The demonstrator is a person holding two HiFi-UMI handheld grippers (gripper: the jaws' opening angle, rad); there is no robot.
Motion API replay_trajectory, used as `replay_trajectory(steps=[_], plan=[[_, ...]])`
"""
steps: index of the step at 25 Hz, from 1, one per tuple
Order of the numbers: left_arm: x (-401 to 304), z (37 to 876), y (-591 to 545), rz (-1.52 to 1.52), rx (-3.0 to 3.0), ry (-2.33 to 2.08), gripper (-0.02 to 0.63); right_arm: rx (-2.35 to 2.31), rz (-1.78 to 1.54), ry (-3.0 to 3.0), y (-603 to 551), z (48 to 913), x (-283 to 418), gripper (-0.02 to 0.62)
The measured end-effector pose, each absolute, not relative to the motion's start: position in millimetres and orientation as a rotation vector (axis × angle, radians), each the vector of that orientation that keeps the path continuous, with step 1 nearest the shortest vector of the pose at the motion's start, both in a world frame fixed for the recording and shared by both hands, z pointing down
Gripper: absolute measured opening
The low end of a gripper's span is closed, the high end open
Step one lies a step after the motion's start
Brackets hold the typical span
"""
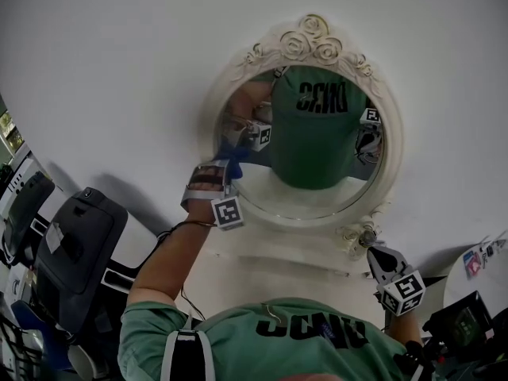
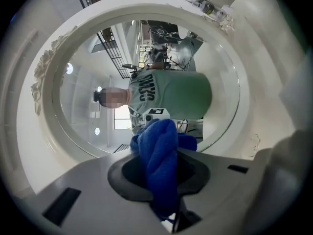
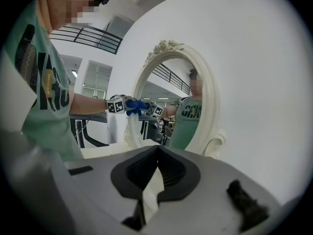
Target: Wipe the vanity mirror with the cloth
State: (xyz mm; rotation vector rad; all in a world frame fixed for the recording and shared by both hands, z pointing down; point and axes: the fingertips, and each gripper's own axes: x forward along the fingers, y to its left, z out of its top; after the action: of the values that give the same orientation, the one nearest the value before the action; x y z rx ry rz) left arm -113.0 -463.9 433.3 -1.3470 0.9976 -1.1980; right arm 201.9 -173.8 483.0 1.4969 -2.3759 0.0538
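The left tongs (image 2: 159, 166) are clenched on the blue cloth (image 2: 160, 148), whose bunched end sticks out ahead of the jaws at the left rim of the vanity mirror (image 1: 333, 201), which stands upright toward the far edge of the desk (image 1: 266, 275). The wiping step seems to be under way, though contact with the glass cannot be confirmed. The next move likely calls for pressing the cloth flat and sweeping it rightward, while the right tongs (image 3: 156, 168), closed on nothing, wait just beside the frame's lower right foot.
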Motion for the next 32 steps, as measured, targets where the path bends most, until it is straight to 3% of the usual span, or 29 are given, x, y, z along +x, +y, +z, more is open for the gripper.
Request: replay_trajectory(steps=[8,27,32], plan=[[-74,425,-451,-1.169,-1.332,0.977,0.094,1.482,0.059,-2.383,-177,488,202,0.012],[264,419,-337,-0.661,-1.544,0.603,0.095,1.658,0.123,-2.329,-145,505,254,0.012],[289,426,-330,-0.671,-1.520,0.582,0.095,1.706,0.146,-2.311,-135,509,267,0.012]])
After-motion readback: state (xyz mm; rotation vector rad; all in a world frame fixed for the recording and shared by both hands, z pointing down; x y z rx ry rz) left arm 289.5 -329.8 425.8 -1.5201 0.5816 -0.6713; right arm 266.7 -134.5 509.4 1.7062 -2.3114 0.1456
